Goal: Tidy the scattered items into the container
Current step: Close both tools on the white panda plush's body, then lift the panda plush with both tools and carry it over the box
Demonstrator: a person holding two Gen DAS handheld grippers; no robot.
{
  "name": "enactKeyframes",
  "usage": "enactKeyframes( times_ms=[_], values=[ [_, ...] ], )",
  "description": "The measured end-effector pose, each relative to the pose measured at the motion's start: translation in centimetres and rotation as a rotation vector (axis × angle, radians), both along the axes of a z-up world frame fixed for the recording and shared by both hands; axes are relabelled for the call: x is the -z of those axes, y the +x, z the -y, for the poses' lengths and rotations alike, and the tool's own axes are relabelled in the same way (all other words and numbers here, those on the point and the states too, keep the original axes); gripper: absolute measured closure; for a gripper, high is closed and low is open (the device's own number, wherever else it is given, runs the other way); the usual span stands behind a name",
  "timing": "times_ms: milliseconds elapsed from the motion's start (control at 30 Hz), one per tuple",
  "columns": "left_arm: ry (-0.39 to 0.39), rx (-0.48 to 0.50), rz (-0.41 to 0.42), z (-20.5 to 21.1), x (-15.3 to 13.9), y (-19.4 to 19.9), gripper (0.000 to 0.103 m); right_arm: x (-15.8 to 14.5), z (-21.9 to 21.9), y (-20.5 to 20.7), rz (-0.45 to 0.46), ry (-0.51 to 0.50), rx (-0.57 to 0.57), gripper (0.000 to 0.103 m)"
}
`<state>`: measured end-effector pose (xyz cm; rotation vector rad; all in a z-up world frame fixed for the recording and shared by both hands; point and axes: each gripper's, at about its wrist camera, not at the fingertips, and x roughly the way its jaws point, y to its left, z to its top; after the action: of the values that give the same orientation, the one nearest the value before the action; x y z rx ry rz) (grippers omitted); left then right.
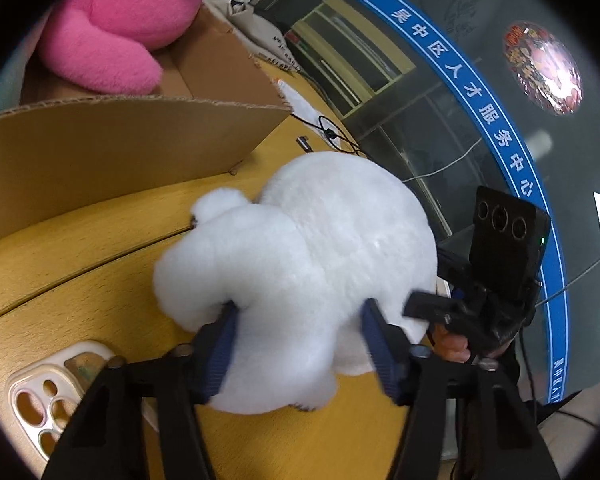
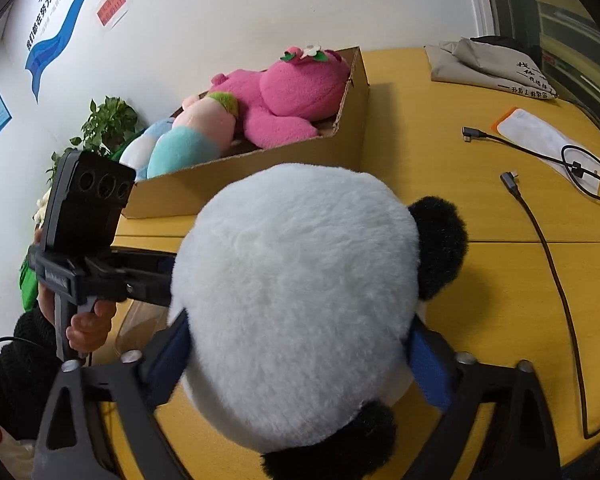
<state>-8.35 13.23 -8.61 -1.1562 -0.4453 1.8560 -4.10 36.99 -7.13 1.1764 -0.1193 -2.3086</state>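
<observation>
The big white-and-black plush panda (image 2: 296, 304) is clamped between both tools at once: the left tool (image 1: 298, 344) pinches its white rump or limb end between blue pads, and the right tool (image 2: 296, 360) squeezes the round white head between its own pads, with one black ear (image 2: 440, 248) poking out to the right. The toy sits on or just above the yellow wooden tabletop (image 2: 500, 280); whether it is lifted cannot be told. The open brown cardboard box (image 2: 352, 132) lies ahead of both tools, beyond the panda, its near wall close to the toy; in the left wrist view it stands forward and to the left. The panda's long axis appears to run from one tool to the other, so I judge both must rise together over that wall. Inside lie a pink plush bear (image 2: 296, 96) and a pale blue plush toy (image 2: 172, 148); the free room in the box is hidden. The panda's face and underside are out of sight
</observation>
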Motion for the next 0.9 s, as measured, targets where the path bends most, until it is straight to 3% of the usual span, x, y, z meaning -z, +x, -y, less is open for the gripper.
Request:
enactKeyframes(
  times_ms=[233, 467, 567, 700, 767, 833, 900],
  values=[
    [0.01, -0.051, -0.087, 1.1, -0.4, 1.6, 0.07, -0.8, 1.0, 1.5, -0.036, -0.024, -0.022, 0.024],
    [0.02, -0.088, -0.197, 2.9, -4.2, 3.3, 0.073, -3.8, 1.8, 3.1, -0.137, -0.103, -0.047, 0.025],
    [-0.013, -0.102, -0.118, 3.8, -2.9, 2.2, 0.07, -4.5, 2.4, 2.7, -0.14, -0.101, -0.062, 0.024],
    [-0.071, -0.123, -0.027, 5.0, 0.8, 1.7, 0.071, -1.6, 3.1, 1.8, -0.071, -0.039, -0.067, 0.023],
    [-0.057, -0.106, 0.004, 5.1, 1.8, 1.9, 0.061, -0.7, 2.4, 1.7, -0.054, -0.062, -0.051, 0.023],
    [-0.045, -0.082, 0.022, 5.0, 2.3, 2.0, 0.043, -0.8, 2.0, 1.7, -0.053, -0.059, -0.054, 0.023],
    [-0.042, -0.05, 0.015, 4.5, 2.4, 2.1, 0.041, -0.8, 2.0, 1.8, -0.05, -0.045, -0.065, 0.022]
  ],
)
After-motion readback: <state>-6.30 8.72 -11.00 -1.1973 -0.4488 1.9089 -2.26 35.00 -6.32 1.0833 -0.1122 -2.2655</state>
